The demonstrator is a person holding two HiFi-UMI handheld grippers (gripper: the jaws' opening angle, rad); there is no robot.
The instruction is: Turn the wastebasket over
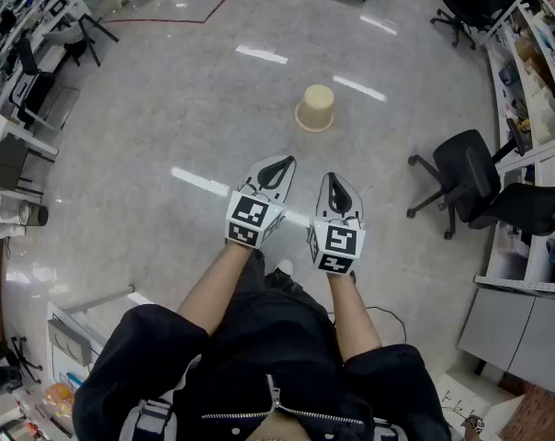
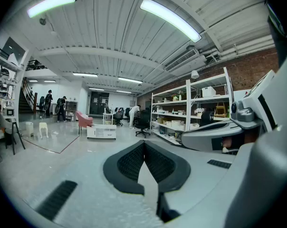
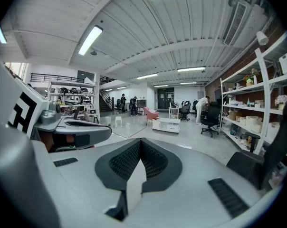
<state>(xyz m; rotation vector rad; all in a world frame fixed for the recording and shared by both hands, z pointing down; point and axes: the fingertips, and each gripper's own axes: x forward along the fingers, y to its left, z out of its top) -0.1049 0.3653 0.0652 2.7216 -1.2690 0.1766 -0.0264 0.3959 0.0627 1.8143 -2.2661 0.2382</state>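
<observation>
The left hand-held gripper [image 1: 279, 163] and the right hand-held gripper [image 1: 336, 184] sit side by side, just apart, out in front of the person. Ahead of them and well apart, the wastebasket [image 1: 315, 108] stands on the floor [image 1: 167, 118], roughly in line with the gap between the two. Off to the right of the grippers there's an office chair [image 1: 461, 177], and beyond it shelving [image 1: 535, 53] runs along the right edge. Over on the far left, more chairs [image 1: 39, 95] cluster at the room's edge.
</observation>
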